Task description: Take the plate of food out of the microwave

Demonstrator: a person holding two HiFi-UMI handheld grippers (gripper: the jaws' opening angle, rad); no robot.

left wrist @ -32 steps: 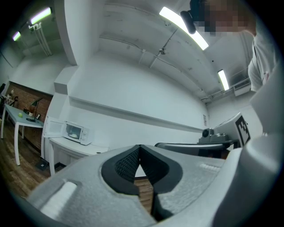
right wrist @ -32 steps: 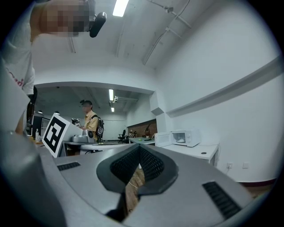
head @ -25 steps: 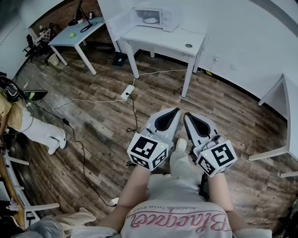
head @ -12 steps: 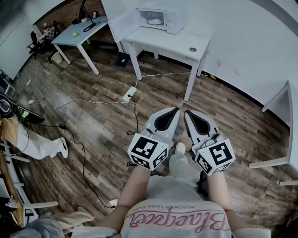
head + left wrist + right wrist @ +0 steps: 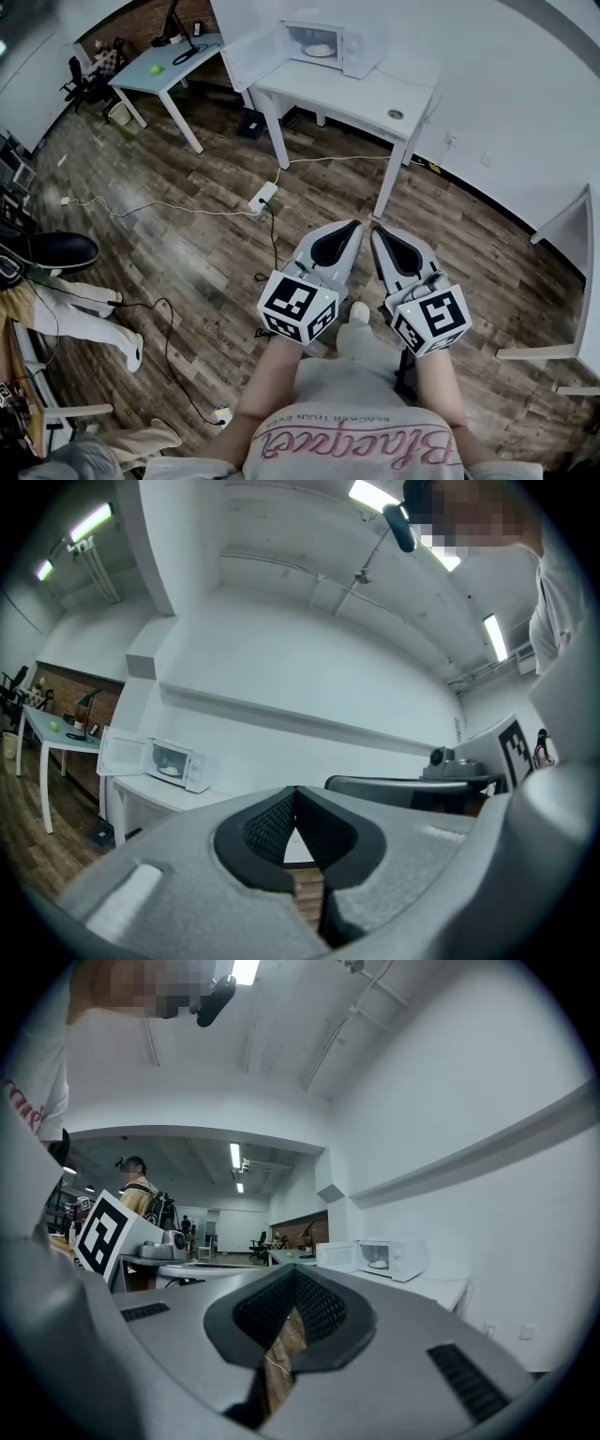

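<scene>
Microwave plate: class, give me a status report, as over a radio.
Left gripper and right gripper shut, empty. Plate inside microwave, door open, far side of room. Power strip on floor between.

White microwave (image 5: 330,39), white table (image 5: 352,91)

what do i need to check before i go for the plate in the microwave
1. Microwave door open: ok.
2. Plate of food inside: ok.
3. Left gripper open to grasp: not ok, shut and empty.
4. Right gripper open: not ok, shut and empty.
5. Close enough to reach: not ok, the white table stands across the floor.
6. Path clear: not ok, power strip and cable lie ahead.
</scene>
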